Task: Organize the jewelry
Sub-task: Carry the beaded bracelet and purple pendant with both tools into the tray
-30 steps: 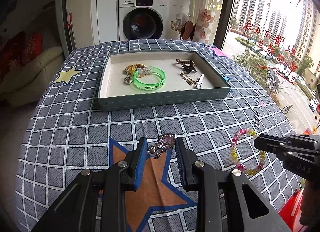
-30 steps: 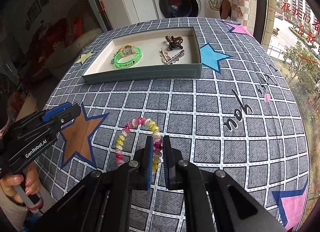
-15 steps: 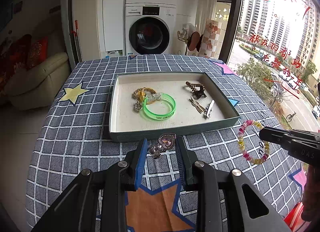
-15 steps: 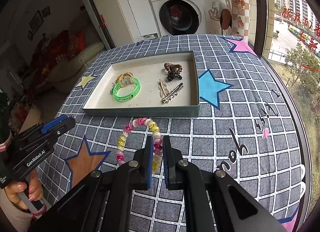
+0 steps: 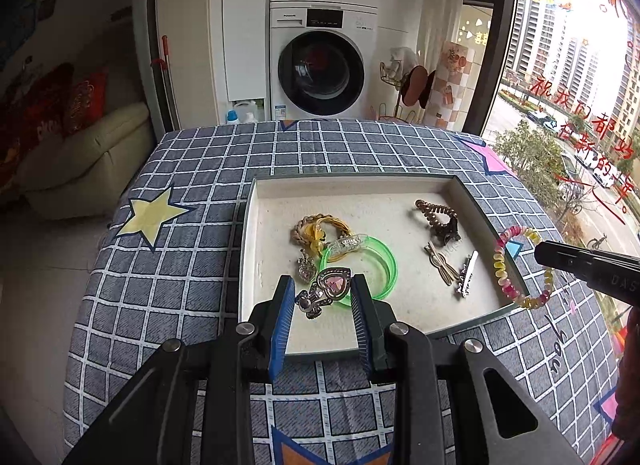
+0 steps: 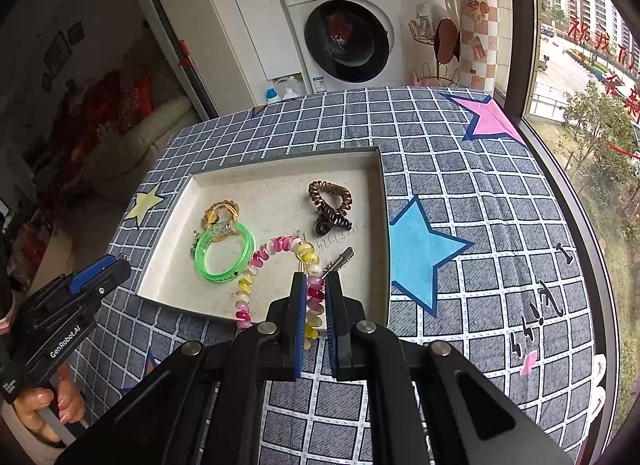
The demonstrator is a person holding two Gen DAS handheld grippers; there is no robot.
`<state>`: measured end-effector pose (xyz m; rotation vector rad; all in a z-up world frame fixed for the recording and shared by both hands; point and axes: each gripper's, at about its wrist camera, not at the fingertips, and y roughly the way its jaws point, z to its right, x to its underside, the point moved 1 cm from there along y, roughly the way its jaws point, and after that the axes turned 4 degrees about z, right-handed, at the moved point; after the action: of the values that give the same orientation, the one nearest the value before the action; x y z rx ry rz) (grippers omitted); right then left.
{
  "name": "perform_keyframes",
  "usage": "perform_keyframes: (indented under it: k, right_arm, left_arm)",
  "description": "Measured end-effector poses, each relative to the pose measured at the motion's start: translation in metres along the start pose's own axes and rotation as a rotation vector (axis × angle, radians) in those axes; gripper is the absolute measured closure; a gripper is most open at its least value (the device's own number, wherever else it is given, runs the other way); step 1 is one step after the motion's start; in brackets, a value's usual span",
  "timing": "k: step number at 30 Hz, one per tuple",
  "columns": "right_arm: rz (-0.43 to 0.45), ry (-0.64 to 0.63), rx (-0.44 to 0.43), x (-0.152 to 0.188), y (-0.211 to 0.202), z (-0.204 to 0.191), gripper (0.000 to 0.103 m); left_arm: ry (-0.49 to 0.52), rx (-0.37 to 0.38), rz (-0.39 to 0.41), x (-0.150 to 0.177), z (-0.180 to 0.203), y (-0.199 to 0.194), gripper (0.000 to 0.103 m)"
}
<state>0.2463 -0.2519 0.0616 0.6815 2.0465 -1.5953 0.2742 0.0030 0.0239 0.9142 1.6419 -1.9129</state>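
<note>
Heart brooch & bead bracelet held above tray, prob. airborne

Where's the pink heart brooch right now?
Left wrist view: the pink heart brooch is clamped in the left gripper, above the tray's near edge, beside the green bangle.

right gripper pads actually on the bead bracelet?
Touching. The right wrist view shows the right gripper shut on the bead bracelet: both blue pads press its beads, and the rest of the loop hangs free over the tray.
</note>
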Motion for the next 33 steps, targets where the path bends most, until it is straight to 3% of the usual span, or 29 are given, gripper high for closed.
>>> perform_keyframes:
  k: [17, 33]
  right_arm:
    - [-0.089, 0.002, 0.005, -0.01, 0.084, 0.0, 0.093]
    - [-0.107, -0.01, 0.06, -0.005, 0.117, 0.008, 0.093]
  left_arm:
    - [0.037, -0.039, -0.142, 0.006, -0.002, 0.078, 0.062]
    - [0.053, -0.091, -0.101, 0.003, 0.005, 0.096, 0.061]
